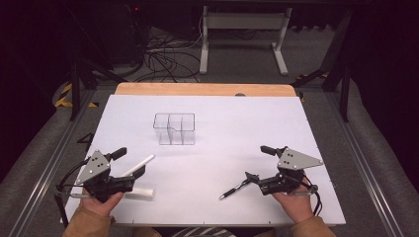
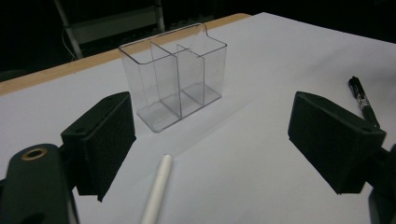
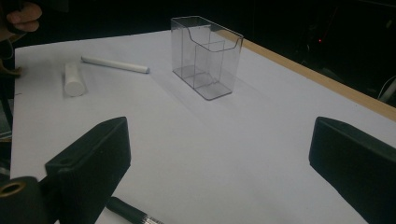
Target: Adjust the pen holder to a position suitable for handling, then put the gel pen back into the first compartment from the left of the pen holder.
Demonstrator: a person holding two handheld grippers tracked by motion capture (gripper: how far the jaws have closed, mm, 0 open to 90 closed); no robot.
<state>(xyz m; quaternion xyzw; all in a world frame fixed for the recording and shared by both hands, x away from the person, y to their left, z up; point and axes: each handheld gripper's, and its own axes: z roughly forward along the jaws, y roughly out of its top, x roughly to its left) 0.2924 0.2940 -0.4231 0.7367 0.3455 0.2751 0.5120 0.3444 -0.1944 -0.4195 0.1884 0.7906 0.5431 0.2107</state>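
Two claws gape empty: left claw (image 2: 210, 140) straddles white stick (image 2: 156, 193), long axis pointing at clear organizer (image 2: 175, 77); right claw (image 3: 224, 172) near pen (image 1: 236, 188).

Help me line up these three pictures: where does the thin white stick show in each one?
High view: the thin white stick lies lower left, by the left tongs.
Left gripper view: bottom centre, between the two black jaws.
Right gripper view: upper left, beside a short white cylinder.
Shared landmark: the clear divided box, which stands beyond the stick in all three.
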